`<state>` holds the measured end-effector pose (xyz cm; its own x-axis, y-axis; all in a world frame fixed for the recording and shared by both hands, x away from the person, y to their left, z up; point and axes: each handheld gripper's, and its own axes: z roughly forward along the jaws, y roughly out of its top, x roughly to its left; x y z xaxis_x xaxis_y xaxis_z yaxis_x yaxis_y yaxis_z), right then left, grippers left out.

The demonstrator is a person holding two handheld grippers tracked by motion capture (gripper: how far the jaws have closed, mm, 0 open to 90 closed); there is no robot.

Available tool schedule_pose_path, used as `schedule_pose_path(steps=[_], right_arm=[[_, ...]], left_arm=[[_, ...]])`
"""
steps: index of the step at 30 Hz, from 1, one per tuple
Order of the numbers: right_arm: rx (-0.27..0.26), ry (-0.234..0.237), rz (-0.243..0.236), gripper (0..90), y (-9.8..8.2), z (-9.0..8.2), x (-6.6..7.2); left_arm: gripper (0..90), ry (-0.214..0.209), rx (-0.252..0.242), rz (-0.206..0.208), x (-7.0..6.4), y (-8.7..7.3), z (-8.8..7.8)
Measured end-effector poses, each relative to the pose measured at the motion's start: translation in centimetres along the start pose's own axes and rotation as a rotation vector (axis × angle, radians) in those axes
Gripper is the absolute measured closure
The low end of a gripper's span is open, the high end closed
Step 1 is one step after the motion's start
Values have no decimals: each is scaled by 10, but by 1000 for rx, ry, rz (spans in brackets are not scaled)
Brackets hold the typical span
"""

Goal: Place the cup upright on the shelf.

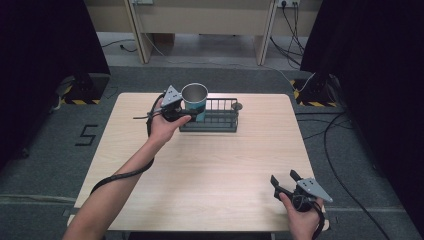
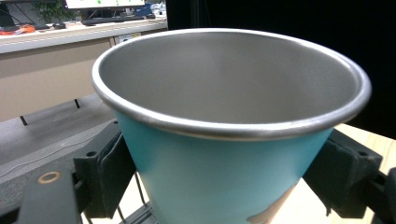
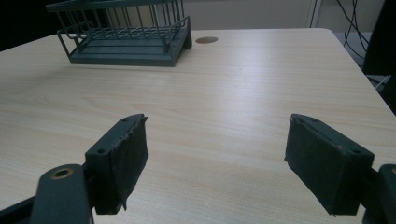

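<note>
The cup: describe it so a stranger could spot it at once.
Start at the wooden table and look to its far edge, where a dark wire rack sits. At the rack's left end the left claw grips the cup, the only teal, open-topped metal thing there, with a bare steel inside.

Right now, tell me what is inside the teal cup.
The teal cup, clamped in the left gripper by the wire rack, shows bare metal inner walls and no contents. Its bottom is hidden below the rim.
</note>
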<state>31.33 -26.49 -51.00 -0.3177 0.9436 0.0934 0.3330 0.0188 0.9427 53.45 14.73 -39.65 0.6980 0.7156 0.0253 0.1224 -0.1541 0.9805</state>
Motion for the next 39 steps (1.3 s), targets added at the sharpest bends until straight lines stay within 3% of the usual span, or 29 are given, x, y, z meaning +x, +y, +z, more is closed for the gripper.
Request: schedule_pose_path(steps=[18, 23, 39], right_arm=[[-3, 7, 12, 218, 0, -1, -1], [-3, 10, 14, 218, 0, -1, -1], [-2, 20, 16, 218, 0, 0, -1]], left_arm=[[164, 37, 31, -17, 7, 6, 37], [164, 58, 42, -43, 10, 3, 47], [162, 100, 119, -63, 8, -18, 73]])
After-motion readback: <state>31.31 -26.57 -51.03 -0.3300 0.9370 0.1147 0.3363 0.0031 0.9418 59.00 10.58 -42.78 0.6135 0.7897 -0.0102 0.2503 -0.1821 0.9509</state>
